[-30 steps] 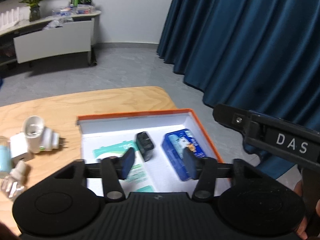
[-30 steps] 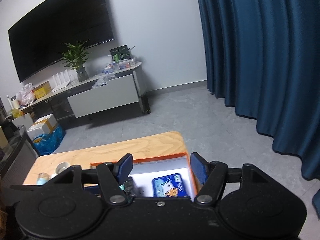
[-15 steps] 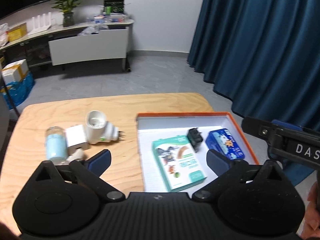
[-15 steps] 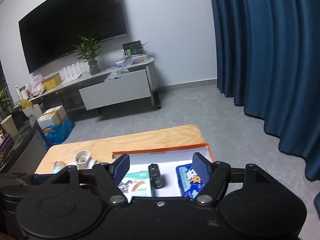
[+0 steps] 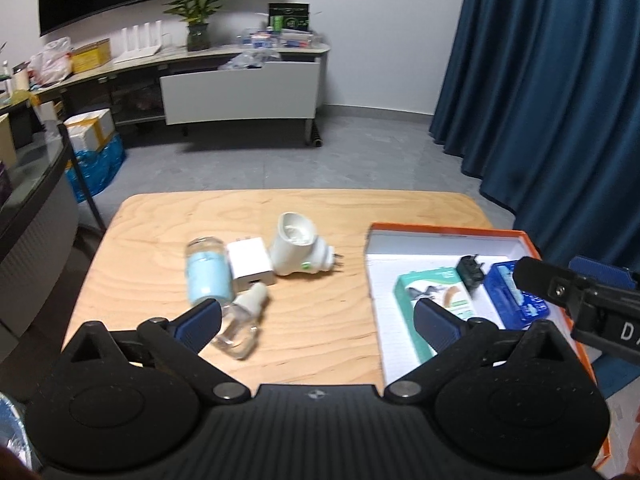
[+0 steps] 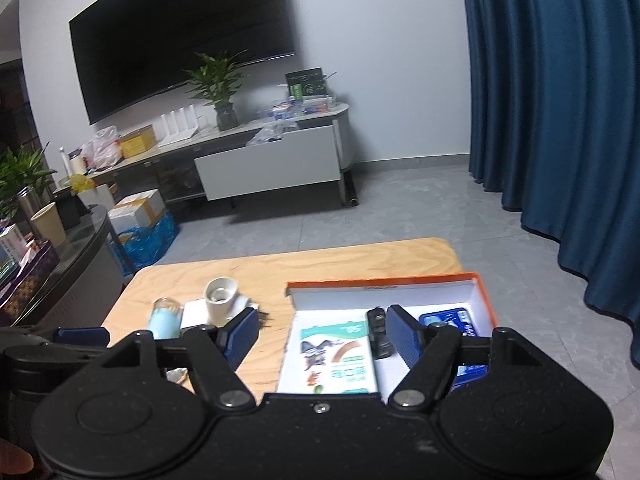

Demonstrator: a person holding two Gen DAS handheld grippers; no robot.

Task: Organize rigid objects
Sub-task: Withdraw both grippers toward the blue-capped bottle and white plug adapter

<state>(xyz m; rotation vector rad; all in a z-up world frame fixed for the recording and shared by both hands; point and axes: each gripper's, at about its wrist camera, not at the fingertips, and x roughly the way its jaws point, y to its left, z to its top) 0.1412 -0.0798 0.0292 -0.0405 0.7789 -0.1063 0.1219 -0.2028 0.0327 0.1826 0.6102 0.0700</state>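
A white box with an orange rim stands on the right of the wooden table. In it lie a green-and-white carton, a black adapter and a blue box. Left of it lie a pale blue jar, a white charger, a white plug-in unit and a small clear bottle. My left gripper hangs open wide above the table's near side, holding nothing. My right gripper is open above the box's near-left part, holding nothing.
A dark blue curtain hangs close on the right. A low TV cabinet with a plant stands across the grey floor. A glass-topped counter is at the left. The right gripper's body reaches over the box's right corner.
The left gripper's jaws have spread from narrow to wide. Both grippers have drawn back from the box and swung left, so the loose items on the table now show.
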